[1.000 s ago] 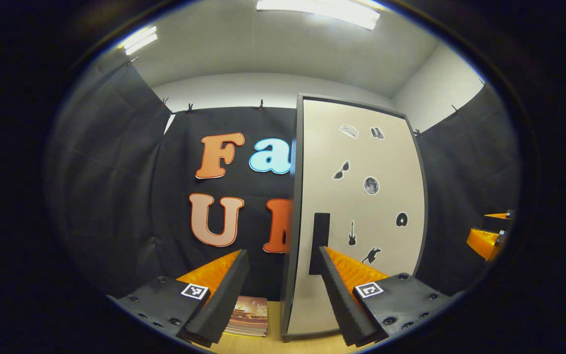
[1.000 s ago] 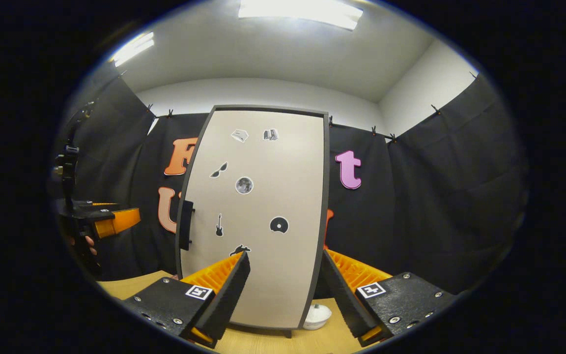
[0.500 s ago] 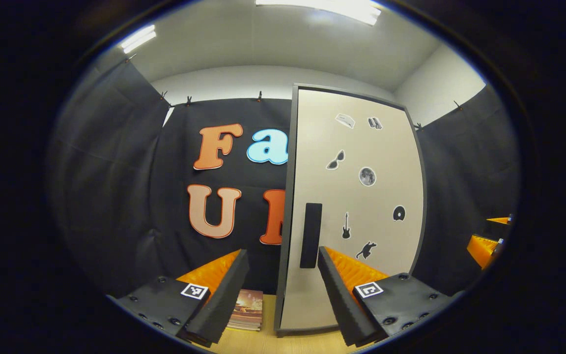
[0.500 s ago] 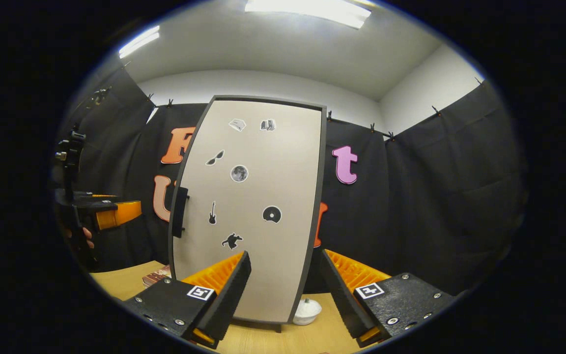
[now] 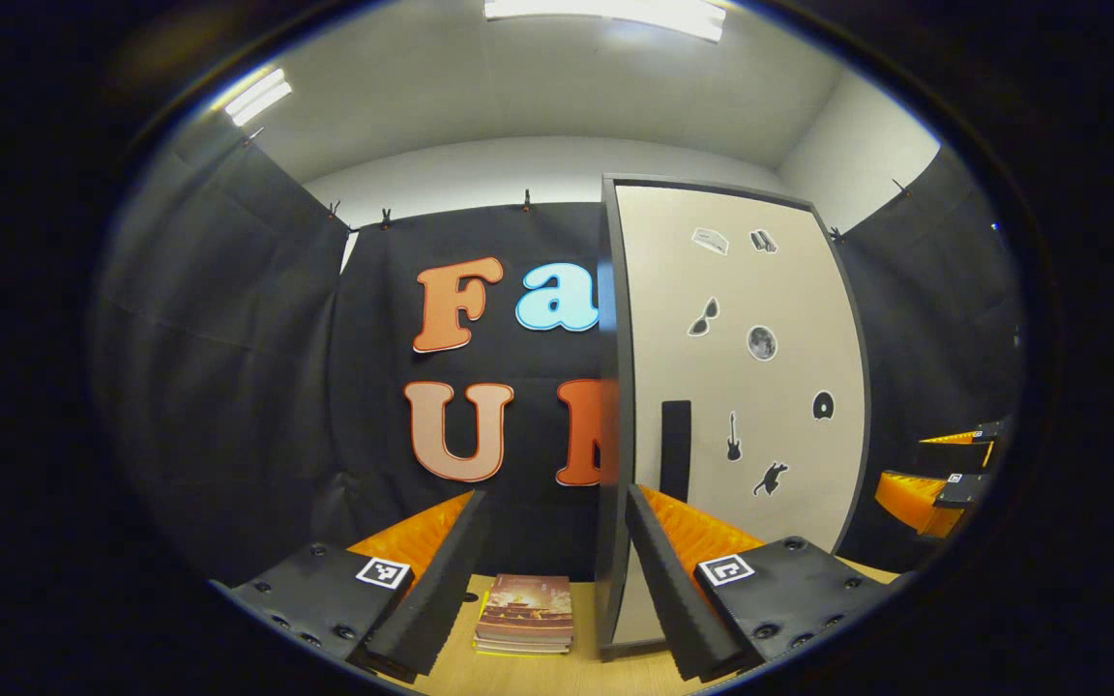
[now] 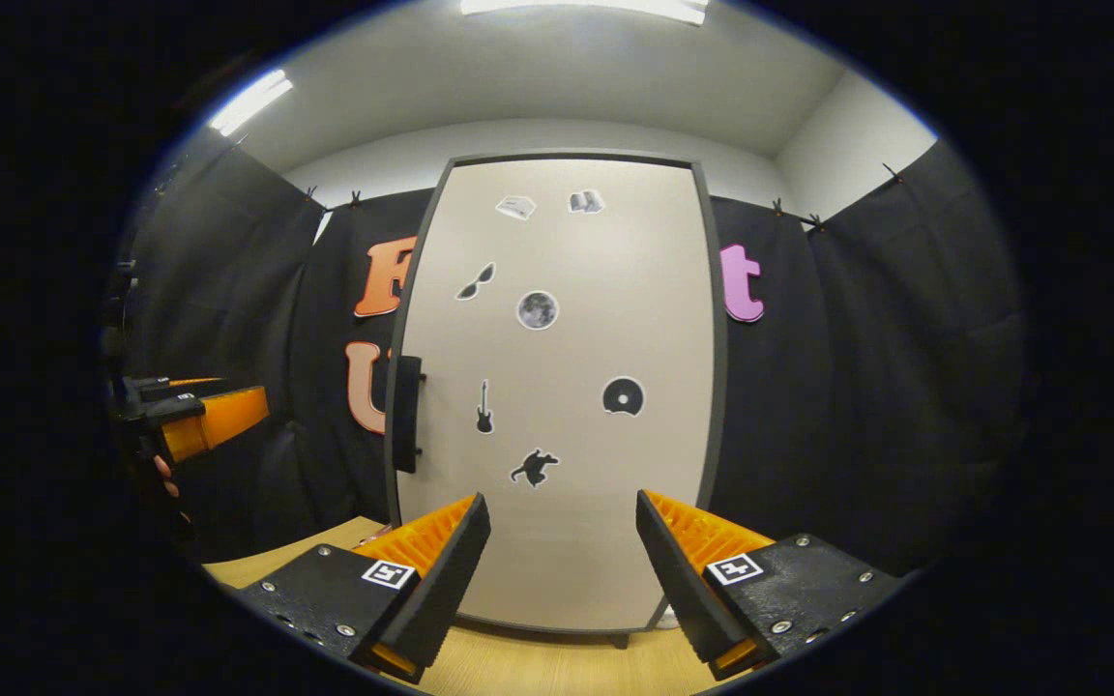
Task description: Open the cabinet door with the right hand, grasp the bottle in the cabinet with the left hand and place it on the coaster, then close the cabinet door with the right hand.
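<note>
The right gripper [image 6: 562,570] hangs spread and empty before the shut cabinet door [image 6: 567,387], its black handle [image 6: 407,414] on the left edge. The left gripper [image 5: 552,570], also spread, faces the door's handle edge above a stack of books [image 5: 526,615] on the desk [image 5: 538,675].

I see black cloth walls [image 5: 228,387] clipped below a white ceiling [image 5: 538,87], strip lights [image 5: 605,10] along the top, wooden surface [image 6: 538,667] at the bottom.

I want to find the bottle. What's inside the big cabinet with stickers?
The tall beige sticker-covered cabinet door is shut, covering the inside. No bottle can be seen.
</note>
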Available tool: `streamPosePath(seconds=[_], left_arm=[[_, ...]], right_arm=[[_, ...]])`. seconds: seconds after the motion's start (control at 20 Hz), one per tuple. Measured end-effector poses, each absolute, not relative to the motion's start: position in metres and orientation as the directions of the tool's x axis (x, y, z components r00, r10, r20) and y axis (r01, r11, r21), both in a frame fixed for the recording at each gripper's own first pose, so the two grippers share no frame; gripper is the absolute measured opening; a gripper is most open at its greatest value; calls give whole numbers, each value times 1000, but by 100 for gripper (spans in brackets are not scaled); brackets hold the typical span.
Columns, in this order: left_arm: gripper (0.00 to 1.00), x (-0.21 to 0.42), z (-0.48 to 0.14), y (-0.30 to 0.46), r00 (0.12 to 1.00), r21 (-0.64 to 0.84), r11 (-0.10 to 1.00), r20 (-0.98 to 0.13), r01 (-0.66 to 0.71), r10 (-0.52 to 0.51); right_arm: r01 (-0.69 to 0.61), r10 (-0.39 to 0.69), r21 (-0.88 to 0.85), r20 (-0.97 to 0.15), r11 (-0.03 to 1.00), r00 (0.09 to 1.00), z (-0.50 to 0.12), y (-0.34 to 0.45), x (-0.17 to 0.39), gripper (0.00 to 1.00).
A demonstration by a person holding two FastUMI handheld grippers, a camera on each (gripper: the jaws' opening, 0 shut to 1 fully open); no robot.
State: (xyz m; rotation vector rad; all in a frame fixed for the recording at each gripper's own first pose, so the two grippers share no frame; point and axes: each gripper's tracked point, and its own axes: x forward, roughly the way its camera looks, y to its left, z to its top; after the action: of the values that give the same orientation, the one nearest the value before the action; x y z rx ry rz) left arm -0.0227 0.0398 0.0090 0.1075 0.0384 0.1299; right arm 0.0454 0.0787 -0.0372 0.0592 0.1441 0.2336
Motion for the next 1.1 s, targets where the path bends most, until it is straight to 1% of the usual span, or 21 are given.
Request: streamPosePath(seconds=[0.15,0.35,0.5,0.6,0.7,0.75,0.8,0.85,1.0,1.1], left_arm=[[93,-35,1,76,982,133,975,-46,-176,184],[93,-57,-26,118,963,153,961,-106,-229,246],[93,-74,-36,153,945,174,944,-123,-281,304],[93,-82,-46,166,936,162,942,-150,-295,319],[93,-89,-53,179,928,156,938,-166,-310,334],[93,-92,-56,184,925,155,937,-170,-314,339],[93,-94,-57,189,923,155,936,-175,-317,342],[95,-96,-59,194,921,157,935,-180,-319,345],[93,-99,-61,206,918,160,932,-186,-324,351],[93,-100,-63,211,915,156,932,-193,-328,354]], right_arm=[[-276,288,96,-147,956,946,-32,127,67,94],[-329,345,112,-187,938,920,-32,183,91,94],[-334,356,134,-219,933,908,-26,214,115,92],[-330,346,105,-241,938,907,-24,229,131,89],[-296,302,60,-262,953,917,-30,236,151,85],[-281,285,55,-279,958,917,-35,240,161,78],[-265,268,52,-302,963,915,-39,243,166,75],[-255,261,61,-320,965,911,-42,246,170,69],[-222,235,79,-363,972,902,-51,252,181,63],[-209,236,111,-392,972,889,-57,258,183,51]])
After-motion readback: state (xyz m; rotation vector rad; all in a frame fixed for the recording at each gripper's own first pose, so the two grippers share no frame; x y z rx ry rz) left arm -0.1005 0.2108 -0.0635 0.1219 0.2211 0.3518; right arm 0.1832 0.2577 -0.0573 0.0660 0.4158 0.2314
